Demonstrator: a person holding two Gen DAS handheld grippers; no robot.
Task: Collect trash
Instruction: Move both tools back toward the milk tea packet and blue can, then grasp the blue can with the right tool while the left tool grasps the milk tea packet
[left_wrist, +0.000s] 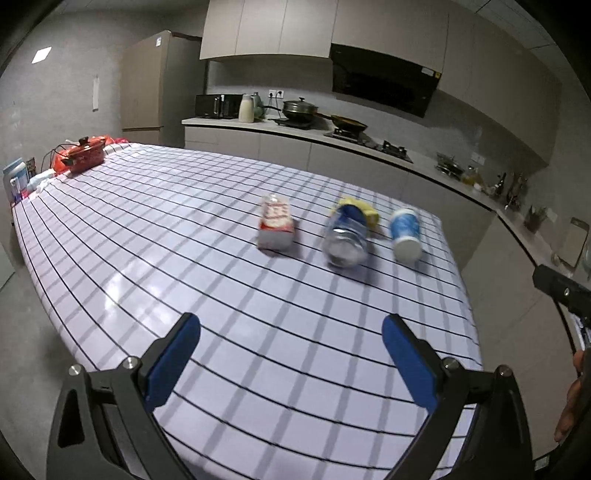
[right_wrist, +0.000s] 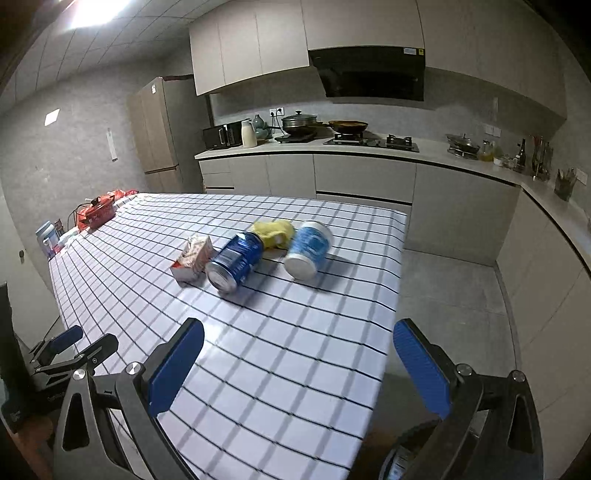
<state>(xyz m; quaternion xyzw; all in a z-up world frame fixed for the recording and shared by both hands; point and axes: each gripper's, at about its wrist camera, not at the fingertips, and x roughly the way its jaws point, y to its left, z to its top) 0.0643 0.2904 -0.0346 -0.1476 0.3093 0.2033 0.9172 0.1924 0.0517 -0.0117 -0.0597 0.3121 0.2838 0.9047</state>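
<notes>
Nothing has yet been picked up; the step in hand is judged to be the approach to the first piece of trash. Four pieces lie close together toward the far right part of the checked desk (right_wrist: 280, 354): a small carton (right_wrist: 192, 260) on its side, a blue can (right_wrist: 236, 263) lying beside it and seemingly touching it, a crumpled yellow wrapper (right_wrist: 274, 230) just behind the can, and a white-and-blue cup (right_wrist: 309, 249) tipped over at the right. The left gripper (left_wrist: 291, 363) is held over the near edge of the desk, spread wide and empty. The right gripper (right_wrist: 298, 369) is likewise released, with nothing between its blue pads (right_wrist: 176, 369), well short of the trash. No bin or bag is shown in either view. For the next move, one gripper would need to be carried forward and lowered, its jaws set across the body of a single item; the cup, lying apart from the rest, seems the easiest to take cleanly.
</notes>
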